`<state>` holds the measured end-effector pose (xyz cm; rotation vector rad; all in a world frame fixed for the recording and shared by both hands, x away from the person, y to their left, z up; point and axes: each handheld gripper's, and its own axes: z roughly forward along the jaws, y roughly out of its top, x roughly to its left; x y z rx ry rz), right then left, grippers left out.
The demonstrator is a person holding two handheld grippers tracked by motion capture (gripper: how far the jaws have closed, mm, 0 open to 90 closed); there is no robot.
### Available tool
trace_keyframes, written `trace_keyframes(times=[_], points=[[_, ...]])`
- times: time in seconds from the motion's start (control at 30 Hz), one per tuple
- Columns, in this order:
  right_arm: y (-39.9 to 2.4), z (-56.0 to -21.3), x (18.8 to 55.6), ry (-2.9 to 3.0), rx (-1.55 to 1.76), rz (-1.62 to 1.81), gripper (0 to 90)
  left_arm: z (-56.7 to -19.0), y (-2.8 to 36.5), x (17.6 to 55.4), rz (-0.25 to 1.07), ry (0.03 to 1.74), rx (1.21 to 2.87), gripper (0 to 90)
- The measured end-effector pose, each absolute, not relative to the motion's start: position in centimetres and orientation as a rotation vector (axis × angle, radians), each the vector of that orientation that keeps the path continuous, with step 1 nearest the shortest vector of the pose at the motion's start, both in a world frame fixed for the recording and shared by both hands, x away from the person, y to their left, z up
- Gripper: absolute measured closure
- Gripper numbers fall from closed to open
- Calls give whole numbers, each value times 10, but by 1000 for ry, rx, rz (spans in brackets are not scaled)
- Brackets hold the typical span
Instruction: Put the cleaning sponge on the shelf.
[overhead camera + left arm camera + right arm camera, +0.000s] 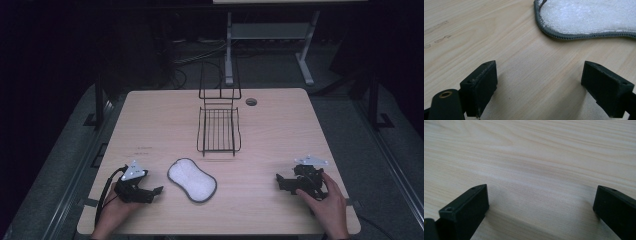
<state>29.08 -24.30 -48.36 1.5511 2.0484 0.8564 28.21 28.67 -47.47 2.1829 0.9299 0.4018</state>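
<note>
A white peanut-shaped pad with a grey stitched edge (192, 179) lies flat on the front middle of the wooden table (150, 125). My left gripper (159, 190) rests low at the front left, held by a hand, its jaws pointing right toward the pad and standing open with bare wood between them. In the left gripper view the pad's edge (584, 18) lies just beyond my left gripper (539, 85). My right gripper (278, 181) sits at the front right in the other hand, open over bare wood (541, 202).
A black wire rack (218, 127) with an upright back stands at the table's middle rear. A round cable hole (251, 102) is at the back edge. A metal desk frame (270, 35) stands on the floor beyond the table.
</note>
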Motion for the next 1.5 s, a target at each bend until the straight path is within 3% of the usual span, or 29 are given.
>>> trace_keyframes(times=[0.8,1.03,1.27,1.33,1.4,1.5], points=[[-244,-484,290,2068,1534,863,0,-466,285,285,348,916,2172,153],[-244,-484,290,2070,1531,864,0,-455,280,290,321,894,2139,346],[-244,-484,290,2073,1527,866,0,-441,263,306,257,829,2163,736],[-244,-484,290,2073,1526,866,0,-439,260,309,260,815,2166,786],[-244,-484,290,2073,1527,866,0,-434,252,317,241,782,2178,896],[-244,-484,290,2074,1526,866,0,-432,246,321,232,773,2183,897]])
